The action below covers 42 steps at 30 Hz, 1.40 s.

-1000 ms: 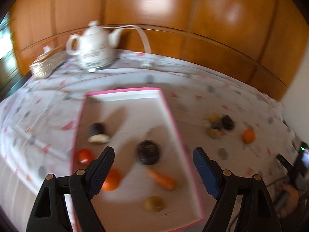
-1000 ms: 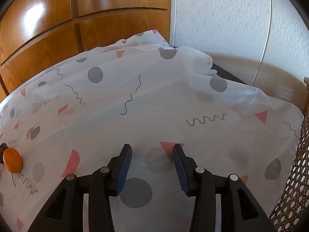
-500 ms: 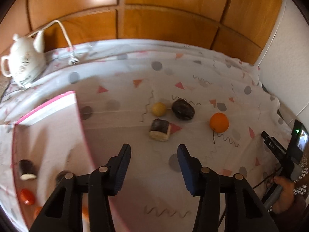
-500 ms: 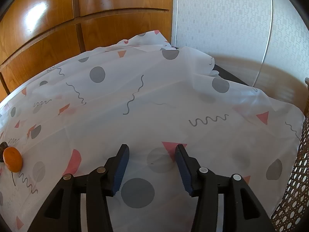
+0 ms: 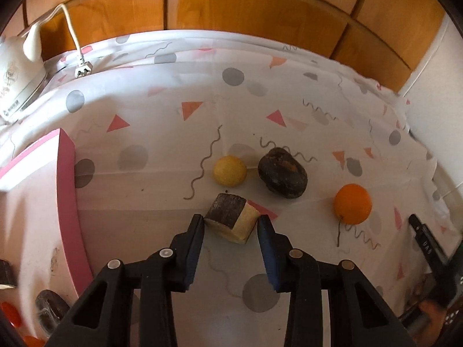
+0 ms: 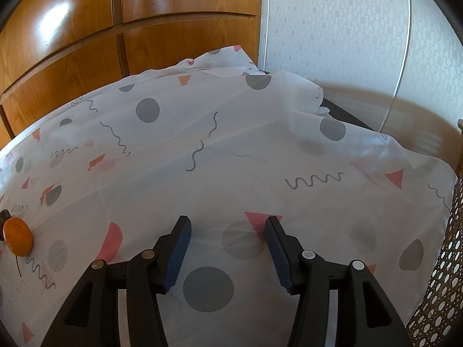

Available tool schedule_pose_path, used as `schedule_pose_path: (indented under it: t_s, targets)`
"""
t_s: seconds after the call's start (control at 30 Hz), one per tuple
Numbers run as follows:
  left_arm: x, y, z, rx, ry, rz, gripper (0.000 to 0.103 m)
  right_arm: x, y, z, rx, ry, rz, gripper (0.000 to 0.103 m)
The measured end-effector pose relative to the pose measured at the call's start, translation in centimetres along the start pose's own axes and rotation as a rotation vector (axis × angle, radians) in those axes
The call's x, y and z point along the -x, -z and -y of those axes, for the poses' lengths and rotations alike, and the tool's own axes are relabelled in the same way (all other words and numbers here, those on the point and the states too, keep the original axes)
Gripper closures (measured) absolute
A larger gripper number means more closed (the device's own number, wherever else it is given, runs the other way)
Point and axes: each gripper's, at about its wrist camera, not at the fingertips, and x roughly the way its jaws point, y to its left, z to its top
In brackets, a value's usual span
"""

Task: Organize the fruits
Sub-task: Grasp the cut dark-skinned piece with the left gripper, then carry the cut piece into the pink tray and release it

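A cut fruit piece (image 5: 228, 211), dark brown on one side and pale yellow on the other, lies on the patterned tablecloth. My left gripper (image 5: 230, 220) points down at it. Its jaws are closing, with the piece between the fingertips and only slivers of gap at either side. Beyond it lie a small yellow fruit (image 5: 230, 170), a dark brown fruit (image 5: 282, 173) and an orange (image 5: 352, 204). The pink-rimmed tray (image 5: 68, 202) stands to the left. My right gripper (image 6: 228, 222) hovers over bare cloth, jaws opening, nothing between them; the orange (image 6: 18, 235) shows at its far left.
In the tray's near corner sit a dark fruit (image 5: 49, 303) and a red one (image 5: 10, 313). A white kettle (image 5: 17, 66) and its plug (image 5: 82, 69) stand at the back left. A black device (image 5: 428, 248) lies at the right edge. A wicker chair (image 6: 442, 274) flanks the table.
My left gripper swung right from over the tray to the loose fruits, sank toward the cut piece, and its jaws narrowed around it. The right gripper stayed put and widened slightly.
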Motion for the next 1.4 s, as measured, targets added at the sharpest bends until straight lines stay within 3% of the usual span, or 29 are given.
schedule_pose_path:
  t_s: [0.43, 0.63, 0.83, 0.97, 1.13, 1.4]
  targets:
    - [7.0, 3.2, -2.6, 0.115, 0.063, 0.082, 0.065, -0.1, 0.0, -0.1, 0.006, 0.0, 0.001, 0.048]
    - [10.7, 5.3, -6.3, 0.22, 0.061, 0.137, 0.065, -0.1, 0.0, -0.1, 0.006, 0.001, 0.001, 0.048]
    - [13.7, 7.1, -12.6, 0.366, -0.003, 0.203, 0.065, -0.1, 0.0, -0.1, 0.007, 0.001, 0.001, 0.048]
    - [14.0, 8.6, -16.3, 0.462, -0.032, 0.205, 0.065, -0.1, 0.0, -0.1, 0.008, -0.001, 0.001, 0.048]
    - [13.4, 10.1, -18.7, 0.515, -0.057, 0.195, 0.065, 0.0, 0.0, -0.2, 0.013, 0.003, 0.0, 0.049]
    - [11.8, 10.3, -18.7, 0.486, -0.05, 0.17, 0.064, 0.0, 0.0, -0.2, 0.018, 0.008, 0.0, 0.049]
